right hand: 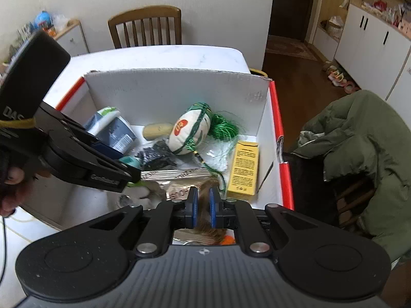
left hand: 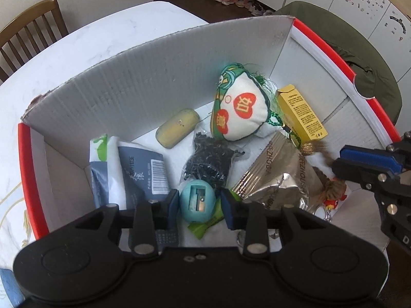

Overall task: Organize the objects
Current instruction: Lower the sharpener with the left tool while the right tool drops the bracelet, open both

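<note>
Inside the white corrugated box (left hand: 143,82) with its red rim, the left gripper (left hand: 199,202) had its blue-padded fingers (left hand: 172,205) set on either side of a teal egg-shaped pencil sharpener (left hand: 197,201), whose smooth plastic face showed a rectangular slot and a metal blade; whether the pads actually pressed it could not be told. Under the sharpener lay a green wrapper (left hand: 203,227). Just beyond sat a clear bag of small black bits (left hand: 208,159), a yellowish rounded eraser-like block (left hand: 178,127), and a soft white cloth pouch (left hand: 239,110) with red hearts and green tassels. A yellow carton (left hand: 301,114) lay to the right, a crinkled silver foil packet (left hand: 280,177) nearer, and a tissue pack (left hand: 133,169) on the left.

The right gripper (right hand: 203,206) reached in at the near right, its fingers (right hand: 192,205) clenched on a brown furry tuft (right hand: 205,200). A hand (right hand: 11,190) gripped the left tool's handle. The box stood on a white desk (right hand: 154,56).
</note>
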Demonstrator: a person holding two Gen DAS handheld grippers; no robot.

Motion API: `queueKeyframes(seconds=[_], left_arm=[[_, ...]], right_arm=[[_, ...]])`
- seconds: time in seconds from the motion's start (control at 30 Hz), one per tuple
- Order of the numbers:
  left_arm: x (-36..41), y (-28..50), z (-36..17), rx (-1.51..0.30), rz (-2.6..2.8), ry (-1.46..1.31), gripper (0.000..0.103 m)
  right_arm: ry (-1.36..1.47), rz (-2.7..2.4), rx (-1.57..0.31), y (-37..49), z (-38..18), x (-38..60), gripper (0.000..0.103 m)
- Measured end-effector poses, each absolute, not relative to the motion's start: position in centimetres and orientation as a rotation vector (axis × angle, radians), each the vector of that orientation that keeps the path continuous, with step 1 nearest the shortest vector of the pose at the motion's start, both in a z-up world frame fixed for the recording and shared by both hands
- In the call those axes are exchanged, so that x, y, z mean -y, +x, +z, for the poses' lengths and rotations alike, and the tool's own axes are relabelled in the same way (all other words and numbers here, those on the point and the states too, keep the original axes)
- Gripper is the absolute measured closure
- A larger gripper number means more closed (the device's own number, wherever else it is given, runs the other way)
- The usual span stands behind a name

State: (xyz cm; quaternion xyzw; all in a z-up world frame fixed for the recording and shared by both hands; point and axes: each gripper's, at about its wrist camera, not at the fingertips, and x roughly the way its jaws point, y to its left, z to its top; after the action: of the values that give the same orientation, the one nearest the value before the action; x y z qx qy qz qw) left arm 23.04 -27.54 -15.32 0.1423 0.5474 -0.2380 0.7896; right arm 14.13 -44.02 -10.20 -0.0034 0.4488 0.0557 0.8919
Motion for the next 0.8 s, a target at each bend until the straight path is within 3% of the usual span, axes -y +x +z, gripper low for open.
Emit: queueKeyframes(seconds=[0.17, 0.23, 0.33, 0.5, 0.8], left_arm=[[27.3, 22.4, -14.7, -1.136, -0.54, 0.313, 0.055], [27.1, 22.0, -14.3, -1.113, -0.544, 0.315, 0.044], [26.5, 21.5, -13.6, -1.086, -0.557, 0.301, 0.037], [25.9, 21.1, -12.3, -1.045, -0.563, 0.273, 0.029], [25.0, 18.9, -9.8, -0.955, -0.603, 0.21, 0.023]], right_arm=[[0.024, 0.123, -0.928, 13.5, -9.9, 44.1, 0.091], [0.039, 0.124, -0.926, 13.2, -9.7, 44.3, 0.091], [0.058, 0.132, -0.909, 12.7, -9.4, 44.4, 0.089], [0.085, 0.135, -0.885, 12.0, -8.7, 44.5, 0.076], [0.131, 0.135, -0.855, 10.5, -7.0, 44.1, 0.074]])
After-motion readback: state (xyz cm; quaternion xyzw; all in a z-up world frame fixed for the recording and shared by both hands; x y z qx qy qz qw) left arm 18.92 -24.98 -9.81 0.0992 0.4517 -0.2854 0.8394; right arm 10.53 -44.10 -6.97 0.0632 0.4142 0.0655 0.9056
